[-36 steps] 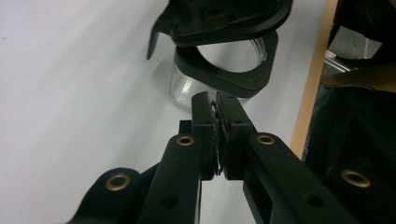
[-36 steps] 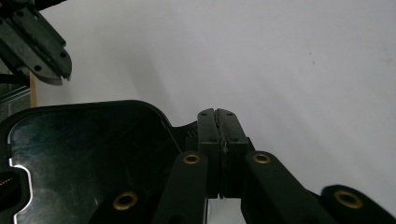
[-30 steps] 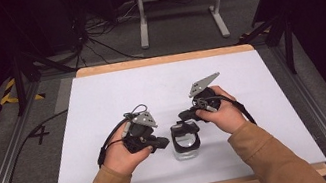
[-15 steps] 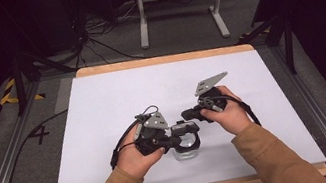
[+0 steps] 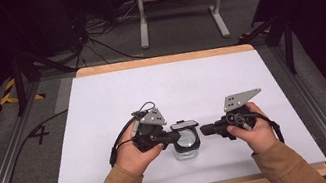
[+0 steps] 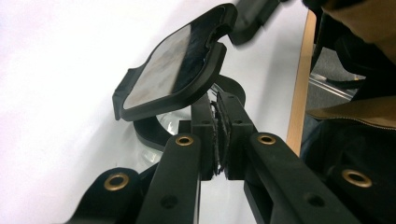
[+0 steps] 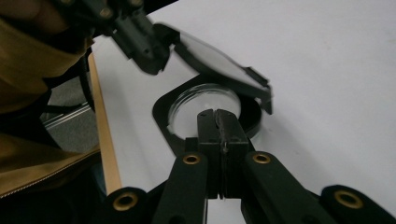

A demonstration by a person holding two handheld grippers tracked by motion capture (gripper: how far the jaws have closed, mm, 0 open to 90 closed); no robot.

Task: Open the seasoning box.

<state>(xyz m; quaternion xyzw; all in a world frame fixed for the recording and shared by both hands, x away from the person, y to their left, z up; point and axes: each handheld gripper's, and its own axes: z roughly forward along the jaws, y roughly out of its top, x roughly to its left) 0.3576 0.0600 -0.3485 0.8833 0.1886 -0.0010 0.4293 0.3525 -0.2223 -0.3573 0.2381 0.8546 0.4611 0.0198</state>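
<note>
While both forearms are reaching in from six o'clock in tan sleeves, the left hand [image 5: 133,150] is wrapping the left gripper [image 5: 175,135] and pointing it toward three o'clock, and the right hand [image 5: 254,128] is holding the right gripper [image 5: 204,130] aimed back toward nine o'clock, so the two tools are facing each other across a small clear container [image 5: 186,144]. That container is sitting on the white table [image 5: 103,107] just toward six o'clock from its middle, with a black collar around its mouth and a hinged black-framed lid [image 5: 184,125] lifted above it. From the high view the left gripper's tip is meeting the container's nine o'clock side, though whether it is pinching anything is not readable there. The left gripper view is showing more: its jaws are standing pressed together with only a frayed pad seam between them, right under the edge of the raised lid [image 6: 173,70], and I cannot tell whether any part of the lid or collar is caught in them. The right gripper view is looking down into the open round mouth of the container [image 7: 205,105], with the lid [image 7: 217,58] tilted up beyond it and the left gripper [image 7: 140,42] beside its hinge end; the right gripper's own jaws are closed on nothing, hovering just short of the collar.
</note>
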